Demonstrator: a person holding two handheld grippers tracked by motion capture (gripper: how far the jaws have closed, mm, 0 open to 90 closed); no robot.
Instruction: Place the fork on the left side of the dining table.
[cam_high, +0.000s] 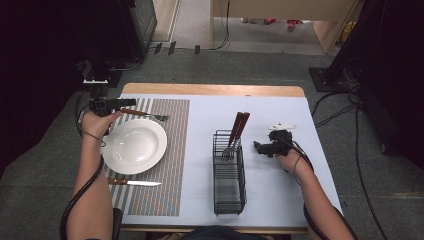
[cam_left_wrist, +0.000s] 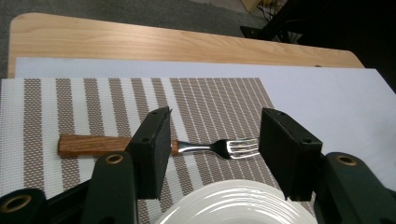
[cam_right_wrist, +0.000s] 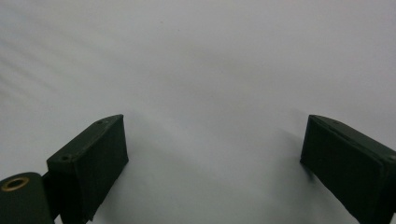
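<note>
Left gripper (cam_left_wrist: 212, 154) hovers over the far left part of the worktop (cam_high: 280, 107), above the striped placemat (cam_high: 172, 155). Its fingers (cam_left_wrist: 152, 149) stand apart w/ nothing pressed between them. The fork (cam_left_wrist: 154, 145) lies flat on the mat below, wooden handle toward the left edge, tines toward the middle. In the left gripper view one finger covers part of the handle, but the fork rests on the mat, not gripped. In the high view the fork (cam_high: 145, 114) sits just beyond the white plate (cam_high: 134, 146), near the mat's far edge.

A knife (cam_high: 134, 182) lies on the mat at the near side of the plate, blade pointing toward the middle of the worktop.

A black wire basket (cam_high: 229, 172) stands at about the worktop's centre, off the mat. More cutlery w/ wooden handles (cam_high: 239, 125) leans in its far end.

Right gripper (cam_high: 261, 148) is held just right of the basket, over the pale sheet covering the worktop. Its fingers (cam_right_wrist: 91, 163) are spread wide, empty, w/ plain sheet between them.
</note>
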